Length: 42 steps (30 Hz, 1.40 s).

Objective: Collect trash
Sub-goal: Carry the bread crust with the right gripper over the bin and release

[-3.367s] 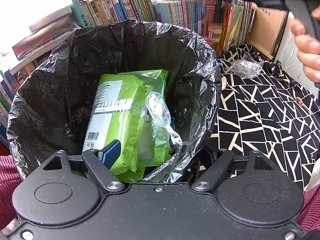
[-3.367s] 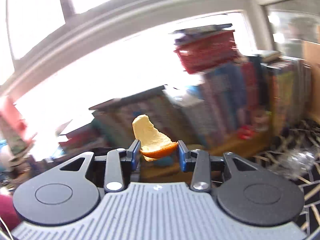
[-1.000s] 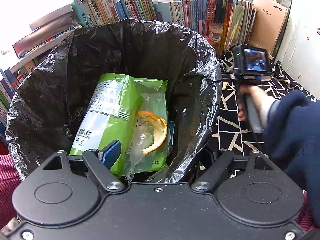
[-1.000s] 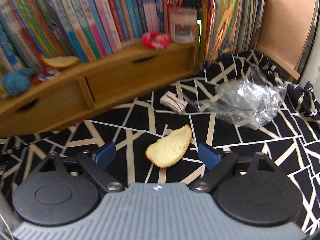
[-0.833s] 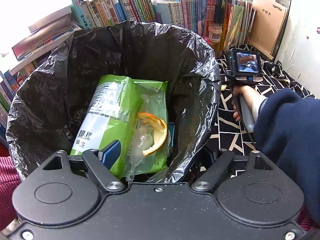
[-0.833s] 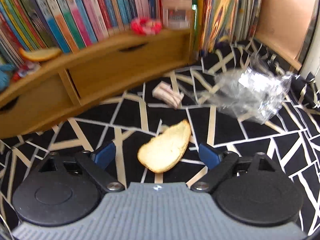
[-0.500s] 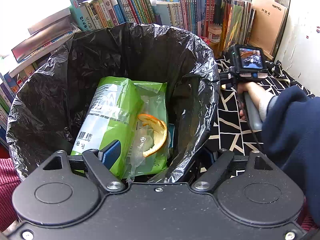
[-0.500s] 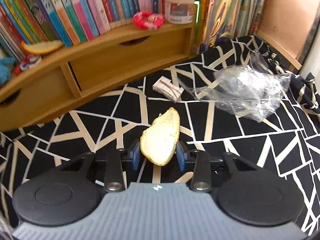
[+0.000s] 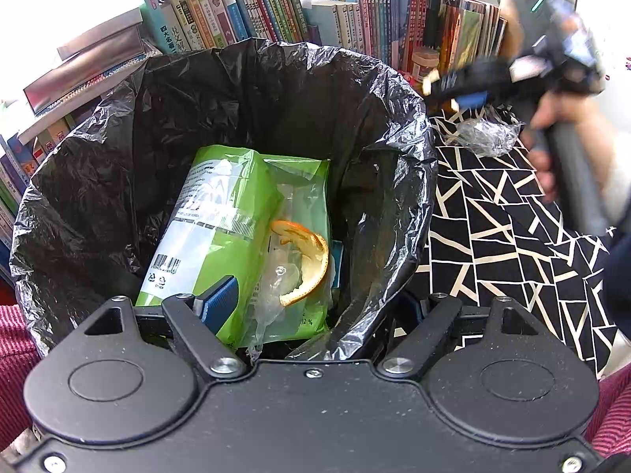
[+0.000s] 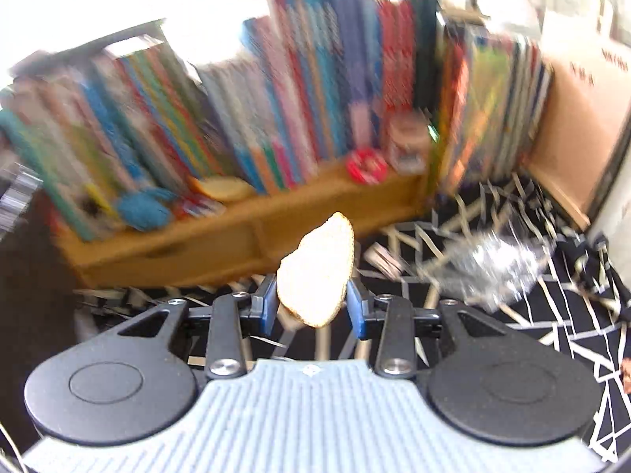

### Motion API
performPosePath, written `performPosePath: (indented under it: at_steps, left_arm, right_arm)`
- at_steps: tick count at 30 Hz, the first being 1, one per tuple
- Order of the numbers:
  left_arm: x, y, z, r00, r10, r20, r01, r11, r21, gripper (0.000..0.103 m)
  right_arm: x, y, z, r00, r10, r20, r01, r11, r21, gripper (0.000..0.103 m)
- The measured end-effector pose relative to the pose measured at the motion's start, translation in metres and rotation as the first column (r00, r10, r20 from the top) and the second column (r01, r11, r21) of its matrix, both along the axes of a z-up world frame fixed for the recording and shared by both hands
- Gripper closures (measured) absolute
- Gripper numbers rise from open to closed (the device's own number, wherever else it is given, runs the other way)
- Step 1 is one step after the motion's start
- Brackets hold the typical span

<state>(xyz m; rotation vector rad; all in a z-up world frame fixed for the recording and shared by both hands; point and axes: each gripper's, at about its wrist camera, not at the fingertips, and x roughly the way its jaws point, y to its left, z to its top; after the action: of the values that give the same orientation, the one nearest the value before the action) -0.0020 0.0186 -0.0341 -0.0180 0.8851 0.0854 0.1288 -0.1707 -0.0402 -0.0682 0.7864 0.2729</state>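
A bin lined with a black bag [image 9: 236, 90] holds a green packet [image 9: 221, 216] and a curl of orange peel [image 9: 311, 252]. My left gripper [image 9: 315, 301] straddles the bin's near rim with its jaws wide. One blue pad [image 9: 215, 303] hangs free inside; the other finger is hidden outside behind the bag. My right gripper [image 10: 311, 301] is shut on a pale piece of peel [image 10: 315, 268], held in the air above the patterned cloth [image 10: 552, 315]. In the left wrist view the right gripper [image 9: 453, 90] is blurred, just right of the bin's rim.
A crumpled clear wrapper [image 10: 497, 272] and a small folded wrapper [image 10: 380, 256] lie on the cloth. A wooden shelf [image 10: 244, 244] with rows of books stands behind, with another peel [image 10: 221, 187], a blue ball and a jar on it. A hand [image 9: 552, 138] grips the right handle.
The right gripper closed on the pale peel lying on the cloth and lifted it up, nearer the bin's rim. The left gripper and the bin have not moved.
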Motion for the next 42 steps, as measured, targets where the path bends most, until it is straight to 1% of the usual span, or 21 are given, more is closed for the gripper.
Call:
performPosePath:
  at_steps: [4,7,9,14,18,24,27,32,38,42]
  left_arm:
    - [0.0,0.0,0.0,1.0,-0.001,0.002,0.001,1.0,0.002,0.023]
    - [0.0,0.0,0.0,1.0,0.0,0.003,0.0,1.0,0.003,0.023]
    - [-0.001,0.0,0.0,1.0,0.002,0.003,-0.002,1.0,0.003,0.023]
    - [-0.001,0.0,0.0,1.0,0.002,0.003,-0.002,1.0,0.003,0.023]
    - [-0.001,0.0,0.0,1.0,0.002,0.003,-0.002,1.0,0.003,0.023]
    - [-0.001,-0.001,0.0,1.0,0.002,0.003,-0.002,1.0,0.003,0.023]
    - [-0.001,-0.001,0.0,1.0,0.002,0.003,-0.002,1.0,0.003,0.023]
    - [-0.001,-0.001,0.0,1.0,0.002,0.004,-0.002,1.0,0.003,0.023]
    - [-0.001,-0.001,0.0,1.0,0.002,0.004,-0.002,1.0,0.005,0.023]
    - [0.0,0.0,0.0,1.0,0.002,0.004,-0.002,1.0,0.005,0.023]
  right_arm:
    - [-0.037,0.009,0.047,0.989,0.093,0.119,-0.105,0.989,0.106,0.061]
    - [-0.06,0.02,0.07,0.966,0.167,0.197,-0.201,0.966,0.164,0.061]
    - [-0.07,0.03,0.08,0.947,0.233,0.221,-0.276,0.942,0.191,0.061]
    - [-0.093,0.051,0.093,0.889,0.375,0.263,-0.436,0.869,0.233,0.059]
    - [-0.107,0.063,0.09,0.854,0.45,0.26,-0.509,0.826,0.242,0.058]
    - [-0.115,0.074,0.082,0.833,0.504,0.228,-0.55,0.799,0.244,0.056]
    - [-0.115,0.076,0.079,0.831,0.513,0.217,-0.554,0.796,0.244,0.054]
    - [-0.115,0.077,0.077,0.825,0.524,0.209,-0.563,0.788,0.248,0.055]
    - [-0.115,0.077,0.076,0.823,0.53,0.203,-0.567,0.788,0.241,0.055]
    - [-0.114,0.076,0.075,0.826,0.526,0.202,-0.562,0.791,0.241,0.047]
